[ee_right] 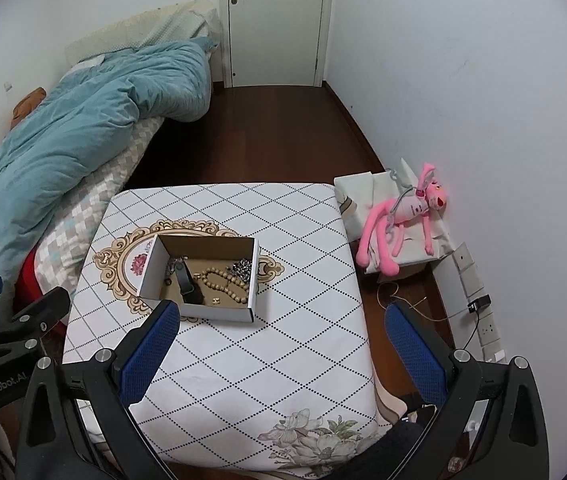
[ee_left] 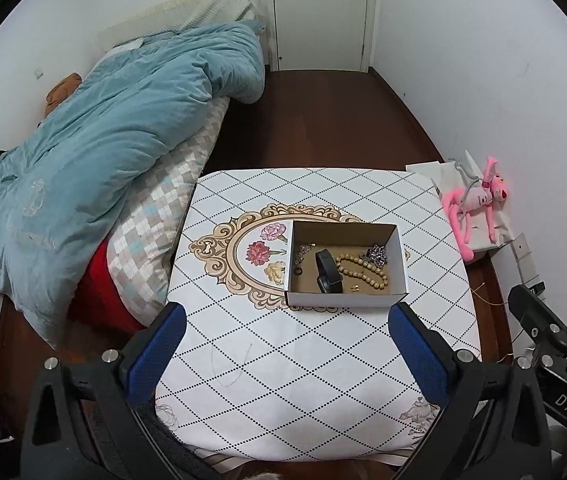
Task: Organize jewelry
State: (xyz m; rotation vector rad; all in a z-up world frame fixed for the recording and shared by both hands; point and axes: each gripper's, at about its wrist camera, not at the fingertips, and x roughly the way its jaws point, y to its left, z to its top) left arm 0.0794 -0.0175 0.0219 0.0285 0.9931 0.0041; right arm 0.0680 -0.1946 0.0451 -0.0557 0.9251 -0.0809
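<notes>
We're holding both blue-padded grippers, left gripper (ee_left: 286,354) and right gripper (ee_right: 283,354), spread wide and empty near the rectangular cardboard box (ee_left: 345,300) containing a beaded bracelet (ee_left: 363,270) on the quilted table (ee_left: 283,380).

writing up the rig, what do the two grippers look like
Both look alike: the left gripper and right gripper have black plastic frames with silver bolts and textured blue finger pads. White lettering shows on the bodies: "DAS" on one, "GenRobot.AI" on the other.

Left wrist view: from above my near table (ee_left: 323,380) edge, facing the far door (ee_left: 319,12), cardboard box (ee_left: 345,300) centred. Right wrist view: same height and heading, further right, box left of centre. Shared: table, box, bed (ee_left: 95,152), door.
</notes>
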